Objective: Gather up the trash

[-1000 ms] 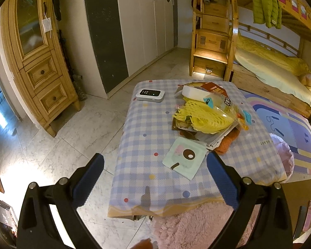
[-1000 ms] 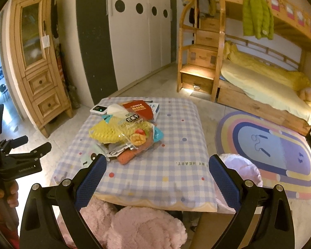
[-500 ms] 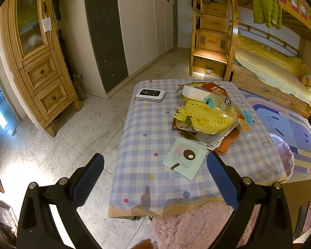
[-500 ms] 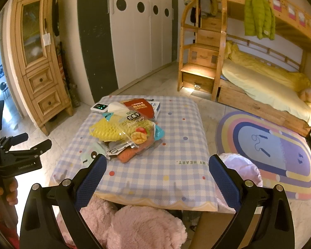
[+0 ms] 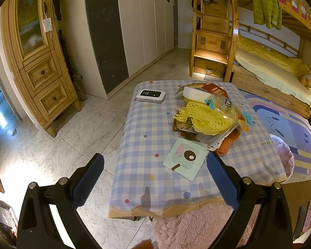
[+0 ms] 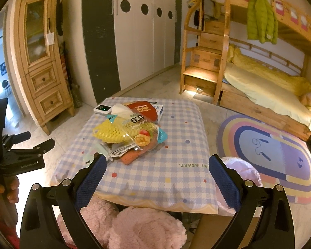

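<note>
Trash pile [image 5: 207, 116] on checked table [image 5: 147, 137], unchanged from earlier frames.
Left gripper [image 5: 155, 178] and right gripper [image 6: 156, 178] are held spread wide, empty; positions are barely altered.

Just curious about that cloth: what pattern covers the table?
The checked table cloth is pale blue-and-white gingham with scattered coloured dots, clearest in the left wrist view.

A wooden cabinet [image 5: 37, 62] is seen far left of the hand-held gripper, a bunk bed [image 6: 269, 87] far right beyond it. A green jacket [image 6: 261, 18] is hung above. A rainbow rug [image 6: 269, 151] is spread rightward.
</note>
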A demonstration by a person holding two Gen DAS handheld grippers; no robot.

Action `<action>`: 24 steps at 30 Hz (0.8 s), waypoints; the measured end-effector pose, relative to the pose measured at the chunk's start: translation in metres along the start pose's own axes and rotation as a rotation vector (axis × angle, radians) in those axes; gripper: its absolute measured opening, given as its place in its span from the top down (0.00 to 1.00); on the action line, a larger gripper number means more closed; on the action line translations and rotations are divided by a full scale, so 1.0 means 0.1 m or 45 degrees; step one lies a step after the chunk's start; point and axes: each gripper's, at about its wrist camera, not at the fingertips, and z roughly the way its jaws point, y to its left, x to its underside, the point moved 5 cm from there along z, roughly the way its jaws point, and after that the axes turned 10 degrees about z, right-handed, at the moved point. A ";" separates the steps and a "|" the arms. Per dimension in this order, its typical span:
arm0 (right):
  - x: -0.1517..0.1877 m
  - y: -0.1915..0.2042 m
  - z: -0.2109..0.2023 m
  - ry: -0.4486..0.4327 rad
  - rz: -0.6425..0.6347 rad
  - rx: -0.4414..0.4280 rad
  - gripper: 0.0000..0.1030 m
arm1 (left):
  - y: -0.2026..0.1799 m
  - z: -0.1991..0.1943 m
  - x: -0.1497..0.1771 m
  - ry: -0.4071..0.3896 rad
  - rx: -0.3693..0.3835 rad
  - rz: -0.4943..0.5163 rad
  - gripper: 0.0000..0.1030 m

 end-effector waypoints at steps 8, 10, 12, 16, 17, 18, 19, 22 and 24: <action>-0.01 0.00 0.00 0.003 0.001 -0.003 0.05 | 0.04 -0.01 -0.02 0.000 0.003 -0.002 0.07; -0.01 0.00 0.00 0.002 0.000 -0.002 0.05 | 0.04 -0.01 -0.01 0.000 0.003 -0.001 0.07; -0.01 0.00 0.00 0.002 0.001 -0.002 0.05 | 0.04 -0.02 -0.03 -0.001 0.003 -0.002 0.07; 0.00 0.00 0.00 0.004 -0.004 0.001 0.05 | 0.05 -0.02 -0.02 0.001 0.002 -0.005 0.07; 0.00 0.00 -0.01 0.005 -0.007 0.000 0.05 | 0.05 -0.01 -0.02 0.003 0.002 -0.006 0.07; 0.01 0.00 -0.01 0.004 -0.006 0.000 0.05 | 0.05 -0.01 -0.01 0.003 0.002 -0.007 0.07; 0.01 0.00 -0.01 0.004 -0.006 0.000 0.05 | 0.05 -0.01 -0.01 0.004 0.002 -0.008 0.07; 0.02 0.01 -0.01 0.006 -0.005 0.001 0.05 | 0.06 -0.01 0.01 0.005 0.003 -0.008 0.07; 0.01 0.01 -0.01 0.005 -0.007 0.000 0.05 | 0.03 -0.03 -0.01 0.002 0.003 -0.008 0.07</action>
